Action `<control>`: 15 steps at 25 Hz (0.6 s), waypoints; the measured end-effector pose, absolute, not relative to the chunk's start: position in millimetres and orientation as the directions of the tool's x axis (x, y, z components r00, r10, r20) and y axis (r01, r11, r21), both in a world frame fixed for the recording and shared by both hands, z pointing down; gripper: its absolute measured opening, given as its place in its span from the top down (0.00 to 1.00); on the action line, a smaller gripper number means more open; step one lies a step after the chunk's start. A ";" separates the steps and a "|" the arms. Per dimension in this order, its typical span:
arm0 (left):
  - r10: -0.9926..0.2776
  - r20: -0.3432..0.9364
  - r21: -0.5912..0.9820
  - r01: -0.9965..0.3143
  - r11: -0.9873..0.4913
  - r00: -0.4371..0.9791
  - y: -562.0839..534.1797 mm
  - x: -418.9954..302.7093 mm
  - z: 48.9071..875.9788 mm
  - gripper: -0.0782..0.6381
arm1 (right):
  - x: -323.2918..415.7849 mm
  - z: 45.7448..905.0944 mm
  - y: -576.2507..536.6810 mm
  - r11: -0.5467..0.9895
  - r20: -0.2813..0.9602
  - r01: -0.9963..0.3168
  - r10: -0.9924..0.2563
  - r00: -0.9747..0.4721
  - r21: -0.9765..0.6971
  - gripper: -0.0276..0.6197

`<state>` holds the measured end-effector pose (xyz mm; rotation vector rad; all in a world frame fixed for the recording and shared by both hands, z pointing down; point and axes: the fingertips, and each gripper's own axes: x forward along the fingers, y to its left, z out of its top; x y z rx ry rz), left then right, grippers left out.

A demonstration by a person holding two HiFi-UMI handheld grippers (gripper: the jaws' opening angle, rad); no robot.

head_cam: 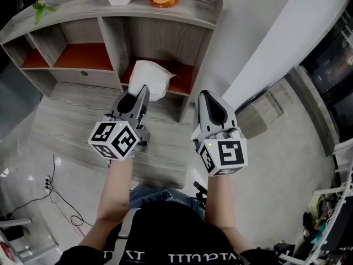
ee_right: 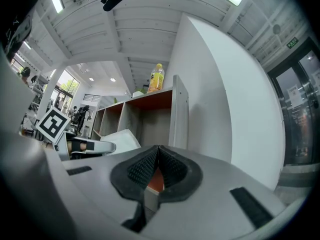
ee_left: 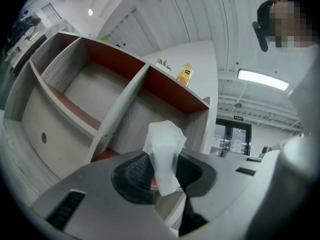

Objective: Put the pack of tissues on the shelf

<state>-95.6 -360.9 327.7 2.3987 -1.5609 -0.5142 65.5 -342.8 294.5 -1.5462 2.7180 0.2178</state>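
Left gripper (head_cam: 142, 93): jaws narrow, pinched on the near edge of the pack of tissues (head_cam: 150, 77). The pack extends straight ahead of the jaws, at the mouth of the shelf's (head_cam: 113, 44) lower right compartment; contact with its floor unclear. Right gripper (head_cam: 204, 96): jaws together, empty, farther off.

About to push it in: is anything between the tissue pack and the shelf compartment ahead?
Nothing visible: the tissue pack, gripped in the left tongs, is at the mouth of the open right compartment.
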 end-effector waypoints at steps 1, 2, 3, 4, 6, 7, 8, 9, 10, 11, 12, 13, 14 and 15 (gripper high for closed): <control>-0.913 -0.163 0.397 -0.823 -0.407 0.373 -362.5 -95.8 328.7 0.75 | 64.4 294.9 -344.0 0.505 -0.074 -0.855 -0.854 -0.514 0.117 0.93; -0.912 -0.164 0.417 -0.811 -0.410 0.376 -364.1 -96.0 329.9 0.75 | 63.3 295.2 -345.1 0.506 -0.074 -0.855 -0.854 -0.515 0.116 0.93; -0.910 -0.166 0.443 -0.796 -0.413 0.379 -365.8 -96.3 331.1 0.75 | 62.2 295.5 -346.2 0.506 -0.074 -0.855 -0.854 -0.515 0.116 0.93; -0.908 -0.170 0.473 -0.777 -0.416 0.382 -367.6 -96.8 332.2 0.75 | 61.2 295.7 -347.3 0.506 -0.074 -0.855 -0.854 -0.516 0.116 0.93; -0.904 -0.183 0.538 -0.730 -0.421 0.386 -371.2 -99.0 334.0 0.75 | 59.0 296.0 -349.2 0.506 -0.074 -0.855 -0.854 -0.516 0.117 0.93; -0.902 -0.190 0.569 -0.706 -0.422 0.386 -373.3 -100.9 334.8 0.75 | 57.9 296.0 -350.2 0.506 -0.075 -0.855 -0.854 -0.515 0.117 0.93; -0.902 -0.196 0.596 -0.683 -0.421 0.385 -375.5 -103.2 335.7 0.75 | 56.8 296.0 -351.2 0.505 -0.076 -0.855 -0.854 -0.515 0.117 0.93; -0.902 -0.198 0.622 -0.663 -0.418 0.383 -378.0 -105.6 336.9 0.75 | 55.9 296.2 -352.5 0.504 -0.076 -0.855 -0.854 -0.514 0.119 0.93; -0.903 -0.200 0.647 -0.641 -0.414 0.381 -380.4 -107.7 338.1 0.75 | 55.3 296.4 -354.0 0.503 -0.075 -0.856 -0.855 -0.513 0.120 0.93; -0.902 -0.204 0.673 -0.615 -0.412 0.381 -382.7 -109.0 338.9 0.75 | 54.9 296.5 -355.5 0.501 -0.074 -0.857 -0.856 -0.511 0.121 0.93; -0.900 -0.209 0.699 -0.585 -0.411 0.383 -384.8 -109.6 339.2 0.75 | 54.8 296.4 -357.0 0.500 -0.073 -0.858 -0.857 -0.510 0.118 0.93; -0.898 -0.215 0.725 -0.554 -0.409 0.383 -386.7 -110.2 339.4 0.75 | 54.7 296.1 -358.3 0.501 -0.072 -0.859 -0.857 -0.510 0.108 0.93; -0.898 -0.220 0.750 -0.523 -0.406 0.382 -388.4 -111.2 339.9 0.75 | 54.9 295.5 -359.4 0.505 -0.073 -0.858 -0.856 -0.511 0.092 0.93; -0.898 -0.224 0.773 -0.492 -0.400 0.379 -390.0 -112.5 340.6 0.75 | 55.3 294.5 -360.1 0.510 -0.077 -0.857 -0.854 -0.514 0.071 0.93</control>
